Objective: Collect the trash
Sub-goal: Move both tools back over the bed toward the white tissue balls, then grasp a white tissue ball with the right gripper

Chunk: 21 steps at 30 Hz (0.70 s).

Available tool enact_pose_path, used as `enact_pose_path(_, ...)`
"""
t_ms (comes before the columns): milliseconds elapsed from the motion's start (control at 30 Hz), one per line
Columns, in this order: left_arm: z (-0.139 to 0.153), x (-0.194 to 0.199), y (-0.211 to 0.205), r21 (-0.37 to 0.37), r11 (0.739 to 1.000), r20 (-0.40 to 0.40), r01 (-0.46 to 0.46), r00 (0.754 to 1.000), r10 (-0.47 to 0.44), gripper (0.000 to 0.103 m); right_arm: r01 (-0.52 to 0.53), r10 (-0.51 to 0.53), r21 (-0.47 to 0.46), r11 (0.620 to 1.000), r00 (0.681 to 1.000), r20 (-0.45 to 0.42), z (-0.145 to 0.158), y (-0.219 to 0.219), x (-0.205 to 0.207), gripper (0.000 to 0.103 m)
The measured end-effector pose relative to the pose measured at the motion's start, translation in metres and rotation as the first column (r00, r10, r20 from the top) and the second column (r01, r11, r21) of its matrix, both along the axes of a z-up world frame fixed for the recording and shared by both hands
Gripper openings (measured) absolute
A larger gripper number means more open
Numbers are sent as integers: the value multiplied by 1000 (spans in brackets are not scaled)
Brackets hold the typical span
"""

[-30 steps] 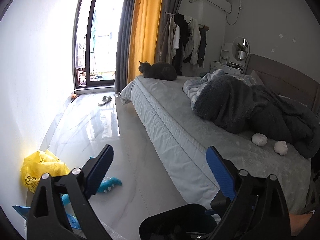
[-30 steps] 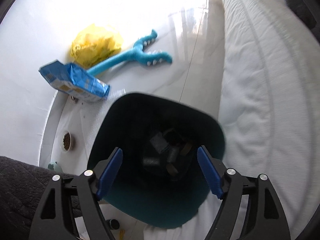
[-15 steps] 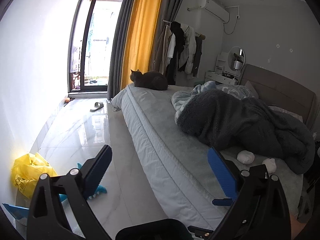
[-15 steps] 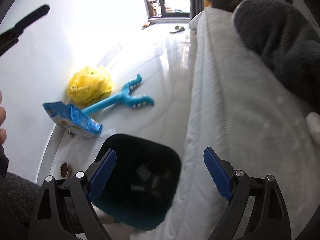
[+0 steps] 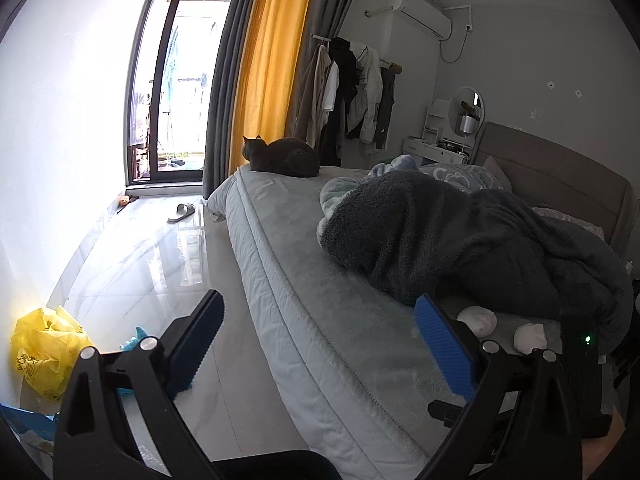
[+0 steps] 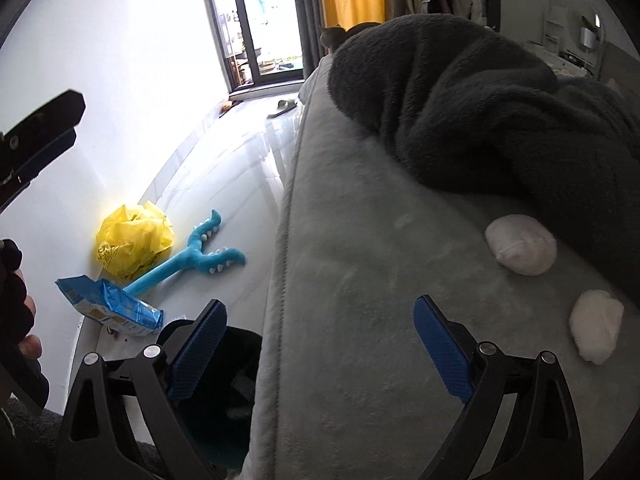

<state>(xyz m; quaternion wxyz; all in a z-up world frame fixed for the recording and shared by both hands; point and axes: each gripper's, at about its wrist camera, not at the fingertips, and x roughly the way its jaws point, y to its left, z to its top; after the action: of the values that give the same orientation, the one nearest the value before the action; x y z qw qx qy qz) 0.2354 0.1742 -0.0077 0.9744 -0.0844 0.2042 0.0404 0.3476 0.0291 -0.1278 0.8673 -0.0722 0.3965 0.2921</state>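
Observation:
Two white crumpled wads (image 6: 520,244) (image 6: 596,332) lie on the grey bed (image 6: 360,280), by the edge of a dark blanket (image 6: 480,100). My right gripper (image 6: 320,308) hangs over the bed's edge, left of the wads; its jaws are opening with nothing between them. The black bin (image 6: 236,384) stands on the floor below its left finger, with scraps inside. My left gripper (image 5: 320,300) is open and empty over the bed's side, the same wads (image 5: 478,318) (image 5: 530,338) just beyond its right finger.
On the floor by the wall lie a yellow plastic bag (image 6: 134,240), a blue packet (image 6: 108,310) and a blue toy (image 6: 192,256). A cat (image 5: 284,158) rests at the bed's far end. A slipper (image 5: 182,213) lies near the balcony door.
The right gripper rose and tilted up from above the bin to face the bed, its jaws widening. The left gripper drifted along the bed, bringing the wads closer.

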Motion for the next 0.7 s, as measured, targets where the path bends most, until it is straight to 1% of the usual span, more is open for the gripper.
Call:
enact_pose_path(67,-1,5,-7,-3,1000,-6,11,1000,-11,98,32,-32,14,999,999,17,3,-11,3,95)
enact_pose_path(233,-5,16,-22,-33,998,-45,50,998,-51,98,83,-83,45,996,996,16,9,-44,13,96)
enact_pose_path(367,-7,27,-35,-70,994,-79,78,993,-83,98,117,-118,28,993,991,57,12,-65,17,97)
enact_pose_path(433,-7,32,-42,-69,994,-81,86,993,-91,98,134,-135,16,991,988,72,12,-77,22,97)
enact_pose_path(567,-6,39,-61,-34,993,-81,115,990,-117,98,164,-163,-5,986,982,96,9,-102,30,97)
enact_pose_path(667,-8,49,-72,-33,990,-94,137,986,-139,98,191,-184,-42,981,974,133,6,-116,35,97)
enact_pose_path(700,-8,51,-73,-34,989,-94,142,985,-145,98,194,-187,-40,980,973,137,5,-123,37,97)
